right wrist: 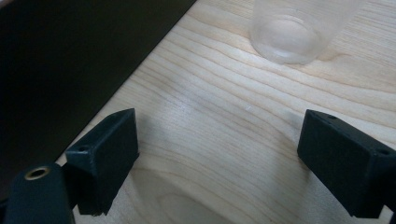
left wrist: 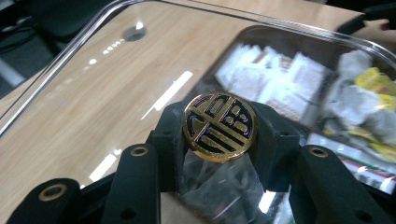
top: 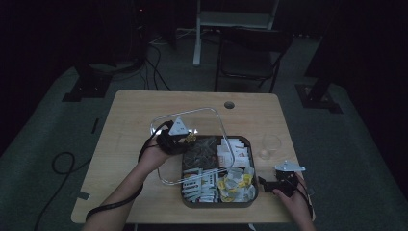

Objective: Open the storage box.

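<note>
Right now the left hand-held gripper is clamped on the gold knob of a clear lid, w/ both jaws pinching the round emblem from either side. That knob is the lid's only real handle, so gripping there lets the whole pane be carried w/o touching its edges. The lid sits tilted above the tabletop: its right part overlaps the left half of the dark tray, the rest hangs out over bare wood to the left. Judging by that, it's partway off (or on) the tray, not seated.

Through the lid, in the left gripper view, the tray's contents show: white sachets far side, yellow-and-white packets to the right. From the high view the tray is split into compartments: dark loose stuff far left, white sachets far right, striped sticks near left, yellow packets near right.

The right hand-held gripper rests low at the tray's near right corner, jaws wide apart, nothing between them, just wood grain. Prob parked there so it's ready to reach in once the lid clears. A clear glass stands upright a bit beyond it, right of the tray, apart from both — likely where a packet's meant to end up.
</note>
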